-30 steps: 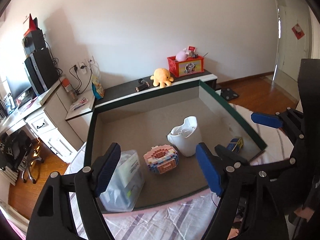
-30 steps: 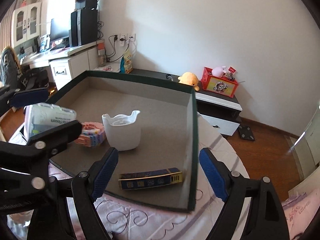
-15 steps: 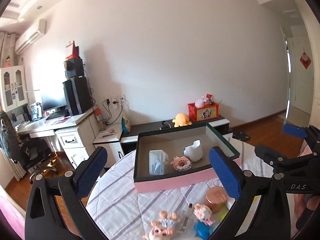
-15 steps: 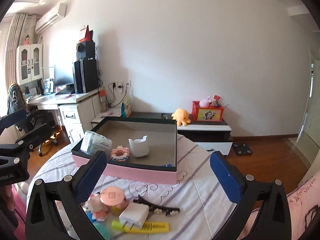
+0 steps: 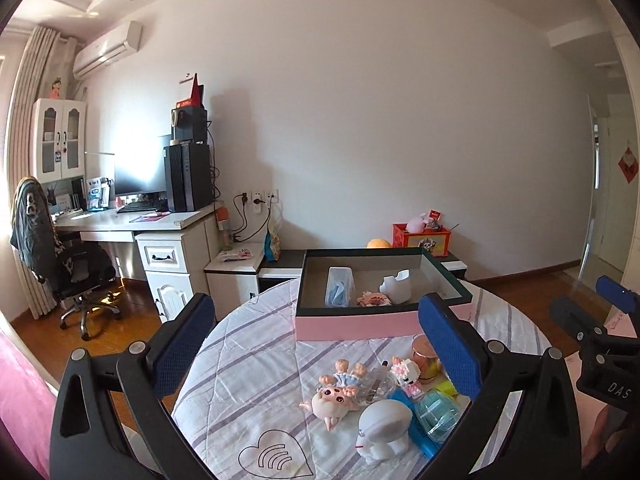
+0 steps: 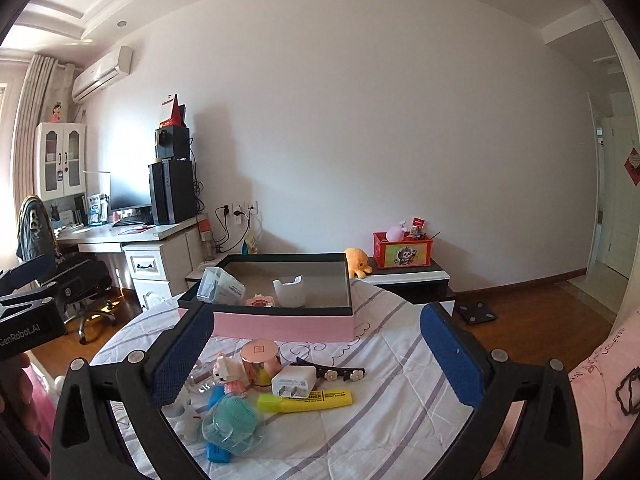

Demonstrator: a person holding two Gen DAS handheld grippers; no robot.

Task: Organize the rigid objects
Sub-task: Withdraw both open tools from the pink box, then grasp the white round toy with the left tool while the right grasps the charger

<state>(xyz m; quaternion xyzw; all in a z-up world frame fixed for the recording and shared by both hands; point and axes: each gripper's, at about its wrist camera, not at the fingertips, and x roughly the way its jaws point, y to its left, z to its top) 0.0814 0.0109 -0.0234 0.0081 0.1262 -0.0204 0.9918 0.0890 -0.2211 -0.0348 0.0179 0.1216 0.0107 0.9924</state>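
Three things were seen already lodged in the pink box [image 6: 280,326] at the far side of the table [image 6: 400,420]: at the left a clear packet [image 6: 220,291], in the middle a small pink brick model [image 6: 261,301], and to its right a white cup [image 6: 289,291]. Whether anything more lay hidden behind the near wall could not be told. So a start had been made, but the larger share of the work was judged to be left.

At the near left, a pale doll [image 5: 334,398] and a white figure [image 5: 382,430] were found lying on the striped cloth, just beside a teal round case [image 6: 232,424] and a blue piece [image 6: 218,452]. A little further right, a pink block figure [image 6: 226,372] and a rose-gold tin [image 6: 259,360] were spotted near the box wall. Next came a white charger [image 6: 294,380], with a yellow highlighter [image 6: 306,399] touching its near edge, and a black hair clip [image 6: 332,370] at the right end of the heap. None of these had been gathered up.

The left gripper [image 5: 316,350] was held spread wide above the clutter, nothing between its blue pads. The right gripper [image 6: 316,354] was likewise spread apart and unloaded, set over the charger and highlighter. No object was touched by either. A pick from the near heap was judged the step in hand, with the box well within reach beyond.
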